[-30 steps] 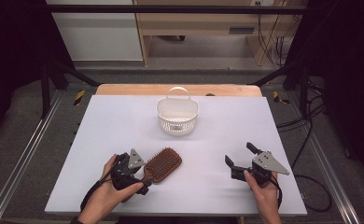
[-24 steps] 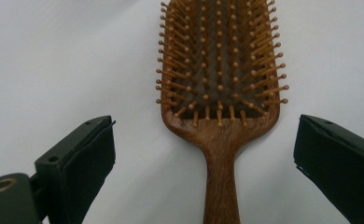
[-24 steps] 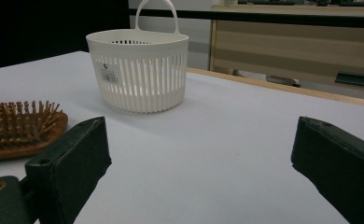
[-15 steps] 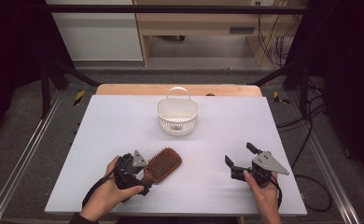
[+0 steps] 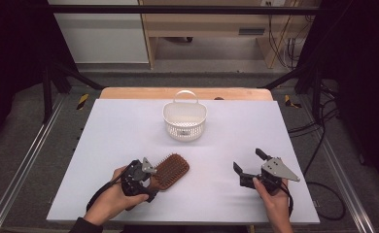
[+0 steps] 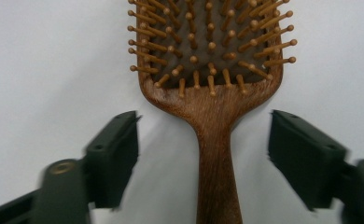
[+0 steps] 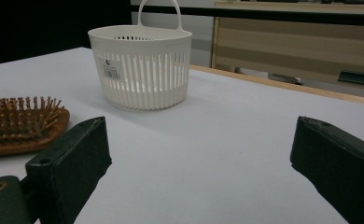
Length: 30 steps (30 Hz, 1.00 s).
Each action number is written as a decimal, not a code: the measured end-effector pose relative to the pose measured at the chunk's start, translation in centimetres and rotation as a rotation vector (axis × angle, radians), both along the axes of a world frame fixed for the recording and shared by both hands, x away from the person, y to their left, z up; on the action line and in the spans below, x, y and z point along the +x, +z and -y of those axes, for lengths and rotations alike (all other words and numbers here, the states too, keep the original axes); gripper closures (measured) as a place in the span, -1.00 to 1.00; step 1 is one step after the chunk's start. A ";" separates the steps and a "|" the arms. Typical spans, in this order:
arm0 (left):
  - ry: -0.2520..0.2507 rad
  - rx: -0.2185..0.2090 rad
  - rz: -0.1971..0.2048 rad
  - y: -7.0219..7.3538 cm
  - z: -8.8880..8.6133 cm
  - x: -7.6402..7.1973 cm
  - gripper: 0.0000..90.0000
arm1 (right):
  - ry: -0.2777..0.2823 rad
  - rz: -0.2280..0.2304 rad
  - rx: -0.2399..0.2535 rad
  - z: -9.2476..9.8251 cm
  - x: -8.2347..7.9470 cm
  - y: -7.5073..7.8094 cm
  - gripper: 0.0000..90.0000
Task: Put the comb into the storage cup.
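— Where's the hairbrush (image 5: pixel 170 171)?
— Flat on the white tabletop (image 5: pixel 226 141), bristles up, near the left gripper (image 6: pixel 203 154). Its fingers have just been closing, handle between them, untouched.
— And the right gripper (image 5: pixel 248 162)?
— Fingers wide apart, holding nothing, facing the white basket (image 7: pixel 140 65).

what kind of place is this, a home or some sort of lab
Most likely a lab or recording workspace, not a home: a white table set in a metal frame, loose cables on the floor, and just a hairbrush and basket laid out.
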State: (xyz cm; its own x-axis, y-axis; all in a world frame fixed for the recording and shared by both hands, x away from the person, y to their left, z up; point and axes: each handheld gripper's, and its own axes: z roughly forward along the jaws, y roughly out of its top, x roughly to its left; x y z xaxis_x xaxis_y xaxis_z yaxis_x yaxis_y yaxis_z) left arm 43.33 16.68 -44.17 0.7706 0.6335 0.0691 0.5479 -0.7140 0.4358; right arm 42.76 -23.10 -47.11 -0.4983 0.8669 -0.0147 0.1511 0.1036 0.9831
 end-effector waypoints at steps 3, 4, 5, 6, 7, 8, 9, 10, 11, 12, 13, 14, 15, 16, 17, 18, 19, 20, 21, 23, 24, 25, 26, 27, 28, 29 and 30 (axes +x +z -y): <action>-0.001 0.007 -0.016 0.0 0.2 0.0 -0.22 | 0.002 0.001 -0.001 0.0 0.0 0.0 -0.89; -0.005 0.014 -0.018 -0.1 0.3 0.0 -0.17 | 0.003 0.000 -0.001 0.0 0.0 0.0 -0.89; -0.008 0.023 -0.023 -0.1 0.4 0.0 -0.12 | 0.003 0.000 0.000 0.0 0.0 0.0 -0.89; -0.014 0.036 -0.030 -0.2 0.4 0.1 -0.06 | 0.004 0.000 -0.001 0.0 0.0 0.0 -0.89; -0.016 0.041 -0.036 -0.2 0.5 0.1 -0.02 | 0.004 -0.002 -0.001 0.0 0.0 0.0 -0.89; -0.018 0.042 -0.040 -0.3 0.6 0.1 0.01 | 0.006 -0.003 -0.002 -0.1 0.0 0.0 -0.89; -0.028 0.059 -0.043 -0.3 0.6 0.1 0.08 | 0.010 -0.008 -0.006 -0.1 0.0 -0.1 -0.89; -0.037 0.076 -0.043 -0.3 0.7 0.1 0.10 | 0.011 -0.009 -0.009 -0.1 0.0 -0.1 -0.89; -0.036 0.083 -0.046 -0.3 0.7 0.1 0.13 | 0.011 -0.008 -0.010 -0.2 0.0 -0.1 -0.89; -0.033 0.078 -0.052 -0.4 0.7 0.2 0.13 | 0.011 -0.008 -0.010 -0.2 0.0 -0.1 -0.89; -0.036 0.083 -0.053 -0.4 0.7 0.2 0.17 | 0.013 -0.008 -0.010 -0.2 0.0 -0.1 -0.89; -0.033 0.086 -0.053 -0.4 0.7 0.3 0.20 | 0.014 -0.009 -0.011 -0.2 0.0 -0.1 -0.89; -0.029 0.081 -0.059 -0.5 0.7 0.3 0.26 | 0.015 -0.008 -0.013 -0.2 0.0 -0.1 -0.88; -0.029 0.080 -0.063 -0.5 0.7 0.3 0.26 | 0.015 -0.008 -0.013 -0.2 0.0 -0.1 -0.88; -0.032 0.084 -0.069 -0.6 0.7 0.4 0.29 | 0.015 -0.008 -0.013 -0.2 0.0 -0.1 -0.88; -0.027 0.077 -0.074 -0.6 0.6 0.4 0.32 | 0.015 -0.009 -0.014 -0.2 0.0 -0.1 -0.89; -0.025 0.073 -0.082 -0.6 0.6 0.5 0.35 | 0.016 -0.012 -0.013 -0.2 0.0 -0.1 -0.89; -0.026 0.070 -0.088 -0.6 0.6 0.5 0.35 | 0.016 -0.012 -0.013 -0.2 0.0 -0.1 -0.89; -0.029 0.064 -0.098 -0.6 0.5 0.6 0.38 | 0.016 -0.012 -0.014 -0.2 0.0 -0.1 -0.89; -0.027 0.057 -0.112 -0.7 0.4 0.7 0.41 | 0.017 -0.012 -0.016 -0.3 0.0 -0.1 -0.89; -0.027 0.053 -0.119 -0.7 0.4 0.9 0.41 | 0.017 -0.012 -0.016 -0.3 0.0 -0.1 -0.89; -0.027 0.053 -0.125 -0.7 0.4 1.0 0.43 | 0.018 -0.013 -0.017 -0.3 0.0 -0.1 -0.89; -0.030 0.057 -0.123 -0.7 0.4 1.0 0.44 | 0.018 -0.013 -0.017 -0.3 0.0 -0.1 -0.89; -0.036 0.062 -0.116 -0.7 0.5 0.9 0.45 | 0.019 -0.013 -0.017 -0.3 0.0 -0.1 -0.89; -0.036 0.063 -0.110 -0.7 0.5 0.8 0.47 | 0.021 -0.012 -0.018 -0.3 0.0 -0.1 -0.89; -0.036 0.058 -0.105 -0.7 0.5 0.7 0.50 | 0.022 -0.012 -0.019 -0.4 0.0 -0.1 -0.89; -0.039 0.053 -0.100 -0.8 0.5 0.6 0.54 | 0.024 -0.012 -0.020 -0.4 0.0 -0.1 -0.89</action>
State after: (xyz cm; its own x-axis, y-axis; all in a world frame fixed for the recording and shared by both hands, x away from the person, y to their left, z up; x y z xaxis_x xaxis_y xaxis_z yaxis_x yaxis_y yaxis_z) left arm 43.97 16.21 -44.93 0.7996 0.6001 0.0230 0.5578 -0.7564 0.3417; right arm 42.74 -22.68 -47.19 -0.5188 0.8545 -0.0262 0.1598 0.1270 0.9790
